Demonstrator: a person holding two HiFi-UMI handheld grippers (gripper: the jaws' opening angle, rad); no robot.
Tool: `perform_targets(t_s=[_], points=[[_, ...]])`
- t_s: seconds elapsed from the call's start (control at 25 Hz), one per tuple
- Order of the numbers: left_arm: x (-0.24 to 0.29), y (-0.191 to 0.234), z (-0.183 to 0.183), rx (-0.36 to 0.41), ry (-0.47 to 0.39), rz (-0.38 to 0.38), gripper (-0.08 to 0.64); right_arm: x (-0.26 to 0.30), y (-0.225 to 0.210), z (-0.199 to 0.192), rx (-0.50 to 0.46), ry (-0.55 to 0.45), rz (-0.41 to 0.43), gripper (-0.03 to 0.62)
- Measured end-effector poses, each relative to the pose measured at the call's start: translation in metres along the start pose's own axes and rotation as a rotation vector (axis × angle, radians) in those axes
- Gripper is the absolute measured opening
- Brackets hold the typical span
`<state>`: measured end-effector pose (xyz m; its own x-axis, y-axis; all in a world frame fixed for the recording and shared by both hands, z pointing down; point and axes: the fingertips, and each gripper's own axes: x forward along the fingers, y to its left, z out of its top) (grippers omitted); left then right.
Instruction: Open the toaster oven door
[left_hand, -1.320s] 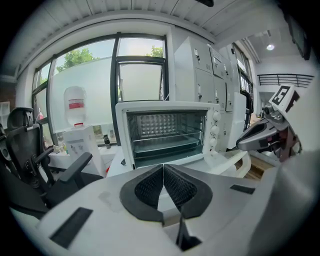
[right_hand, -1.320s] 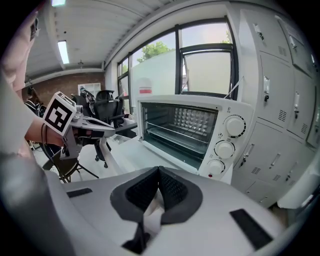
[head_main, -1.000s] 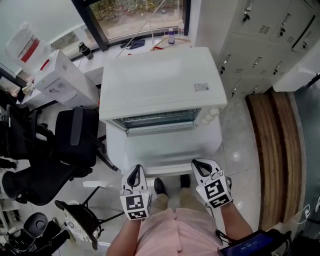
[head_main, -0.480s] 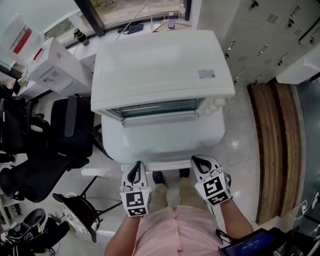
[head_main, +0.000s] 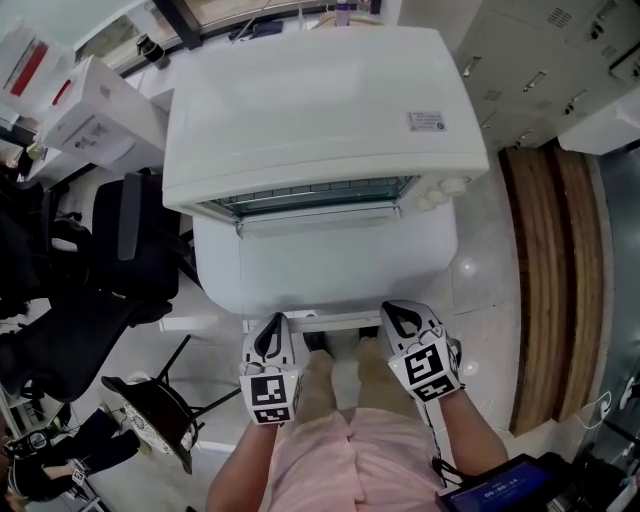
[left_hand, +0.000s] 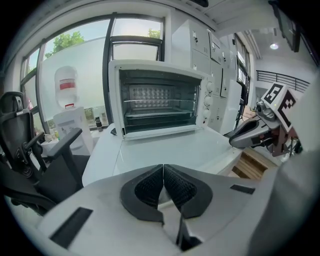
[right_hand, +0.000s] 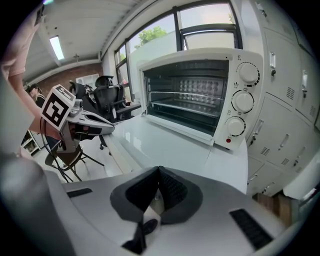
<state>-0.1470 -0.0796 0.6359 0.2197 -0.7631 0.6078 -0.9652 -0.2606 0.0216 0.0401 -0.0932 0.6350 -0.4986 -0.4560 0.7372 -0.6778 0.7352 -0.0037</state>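
A white toaster oven (head_main: 320, 100) stands at the back of a white table (head_main: 320, 270). In the left gripper view the toaster oven (left_hand: 160, 100) shows wire racks behind its front, and a white bar runs along the front's lower edge. I cannot tell whether glass covers the front. Three knobs (right_hand: 242, 100) sit down the right side of the toaster oven (right_hand: 195, 95). My left gripper (head_main: 268, 335) and right gripper (head_main: 400, 322) hang at the table's near edge, well short of the oven. The left gripper (left_hand: 163, 167) and the right gripper (right_hand: 159, 170) are both shut with nothing in them.
Black office chairs (head_main: 110, 260) crowd the floor to the left. Grey lockers (head_main: 540, 60) and a wooden bench (head_main: 550, 270) lie on the right. Cardboard boxes (head_main: 90, 100) stand at the back left, and a water dispenser (left_hand: 67, 100) is by the window.
The head view has moved forward over the table, so the oven looks larger and closer. Both grippers have stayed shut at the table's near edge.
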Motion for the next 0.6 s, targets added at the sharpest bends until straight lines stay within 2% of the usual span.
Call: perform_targets(t_s=[0.16,0.6], points=[[0.008,-0.001,-0.013,-0.014,0.012,-0.018,0.014,0.011,0.002,-0.012,0.000,0.022,0.009,0.000],[0.030,-0.002,-0.040,0.006,0.082,-0.069,0.014,0.035,0.001,-0.035,0.029,0.066,0.011,0.000]])
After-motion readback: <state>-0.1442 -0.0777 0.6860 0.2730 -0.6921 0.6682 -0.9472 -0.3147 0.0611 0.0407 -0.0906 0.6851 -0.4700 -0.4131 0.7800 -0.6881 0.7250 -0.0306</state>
